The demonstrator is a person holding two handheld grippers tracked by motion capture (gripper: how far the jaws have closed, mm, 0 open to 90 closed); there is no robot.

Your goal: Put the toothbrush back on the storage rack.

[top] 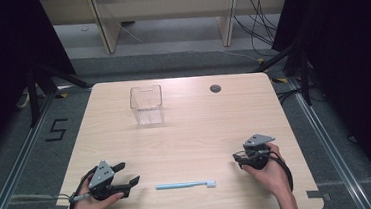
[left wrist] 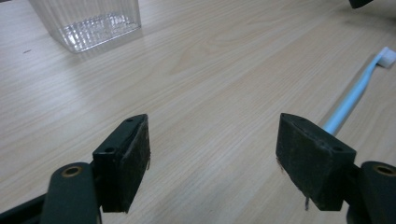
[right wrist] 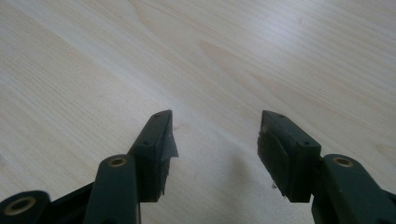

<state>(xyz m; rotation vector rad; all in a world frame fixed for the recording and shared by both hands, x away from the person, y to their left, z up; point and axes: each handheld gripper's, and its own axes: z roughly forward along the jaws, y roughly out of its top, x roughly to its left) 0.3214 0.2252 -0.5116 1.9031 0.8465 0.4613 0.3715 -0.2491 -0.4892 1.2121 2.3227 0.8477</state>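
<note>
A light blue toothbrush (top: 185,185) with a white head lies flat near the table's front edge, head to the right. In the left gripper view the toothbrush (left wrist: 357,88) runs just past the right jaw, outside the gap. My left gripper (top: 128,172) rests at the front left, held by a hand, pointing right toward the handle end; its jaws (left wrist: 212,140) stand wide open over bare wood. My right gripper (top: 239,158) sits at the front right in the other hand, open (right wrist: 215,135) with nothing between its fingers. A clear ribbed plastic container (top: 146,105) stands upright at the back left.
The light wooden table (top: 200,128) has a round cable hole (top: 215,88) at the back right. The container (left wrist: 88,21) shows at the top left of the left gripper view. Black curtains, tripod legs and cables surround the table.
</note>
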